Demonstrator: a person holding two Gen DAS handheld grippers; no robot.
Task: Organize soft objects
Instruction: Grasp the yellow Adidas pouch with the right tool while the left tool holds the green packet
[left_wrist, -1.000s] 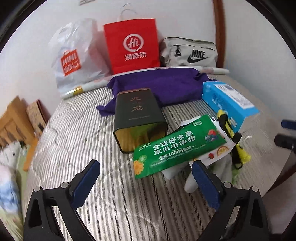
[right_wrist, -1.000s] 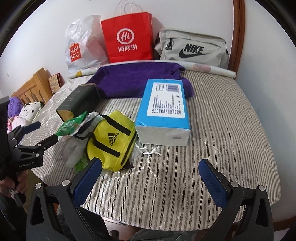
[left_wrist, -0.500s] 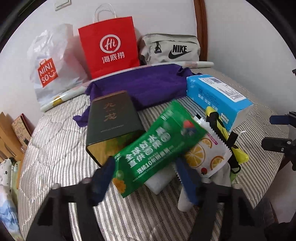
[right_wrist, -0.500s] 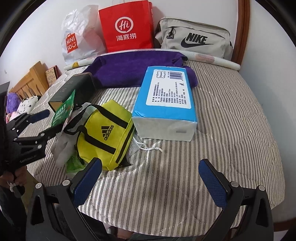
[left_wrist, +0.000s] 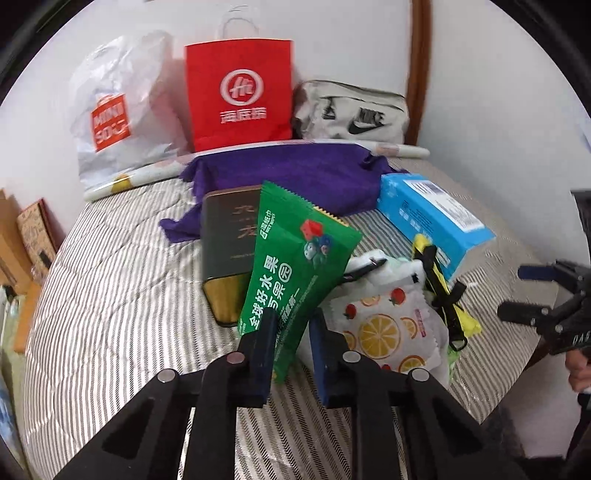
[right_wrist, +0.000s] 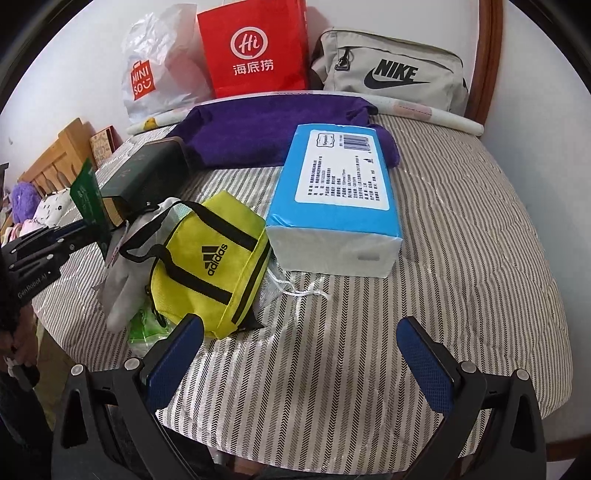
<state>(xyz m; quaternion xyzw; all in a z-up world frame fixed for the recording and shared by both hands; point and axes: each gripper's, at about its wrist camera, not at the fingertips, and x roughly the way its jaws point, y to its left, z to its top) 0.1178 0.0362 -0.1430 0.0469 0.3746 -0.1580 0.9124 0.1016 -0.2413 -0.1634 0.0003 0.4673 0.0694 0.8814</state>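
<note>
At nine o'clock the striped mattress (left_wrist: 110, 295) lies bare to its edge. The left gripper (left_wrist: 291, 332) has just closed on the green packet's (left_wrist: 295, 266) bottom edge; its long axis runs up toward twelve. At three o'clock the right gripper (right_wrist: 299, 354) hangs with jaws apart over open stripes

a home bedroom, by the look of it. shopping bags (right_wrist: 255, 48) line the far edge of a striped mattress (right_wrist: 461, 229). a wooden headboard (right_wrist: 62, 155) and plush toys (right_wrist: 26, 195) sit off its left edge.
</note>
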